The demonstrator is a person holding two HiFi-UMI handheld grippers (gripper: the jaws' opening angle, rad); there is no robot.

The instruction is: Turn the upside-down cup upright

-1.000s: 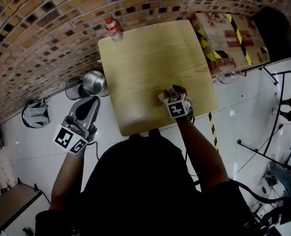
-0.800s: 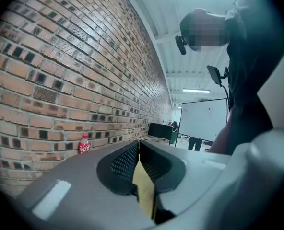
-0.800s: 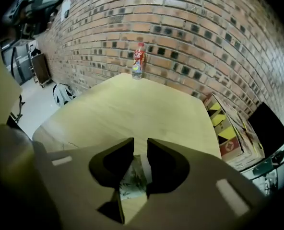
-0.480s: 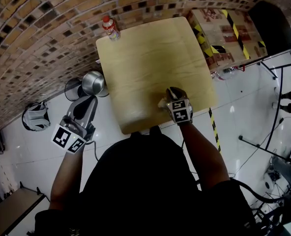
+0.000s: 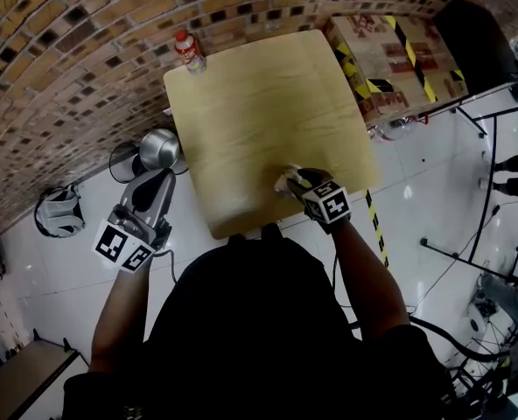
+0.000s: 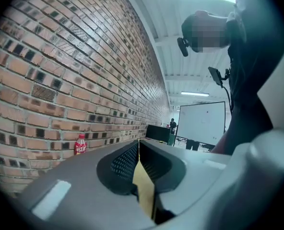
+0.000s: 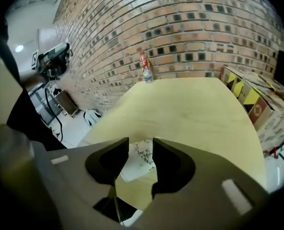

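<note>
A white cup point(image 7: 141, 159) with a dark leaf print rests on the pale wooden table point(image 5: 259, 103), close to its near edge. In the head view the cup point(image 5: 285, 180) shows just left of my right gripper point(image 5: 301, 182). My right gripper point(image 7: 140, 145) points steeply down at it. Its jaws have just been opening, and the cup lies in the gap between the fingertips with no pad clearly pressing on it. I cannot tell which way up the cup is. My left gripper point(image 5: 150, 192) hangs off the table's left side over the floor. Its jaws point(image 6: 138, 145) are shut on nothing.
A red-labelled bottle point(image 5: 187, 51) stands at the table's far left corner by the brick wall. Cardboard boxes point(image 5: 390, 59) with yellow-black tape sit to the table's right. A metal pot point(image 5: 158, 150) and a grey bag point(image 5: 59, 210) lie on the white floor at the left.
My right gripper has drawn back toward the table's near edge, and the cup now shows at its left side. The left gripper has stayed where it was.
</note>
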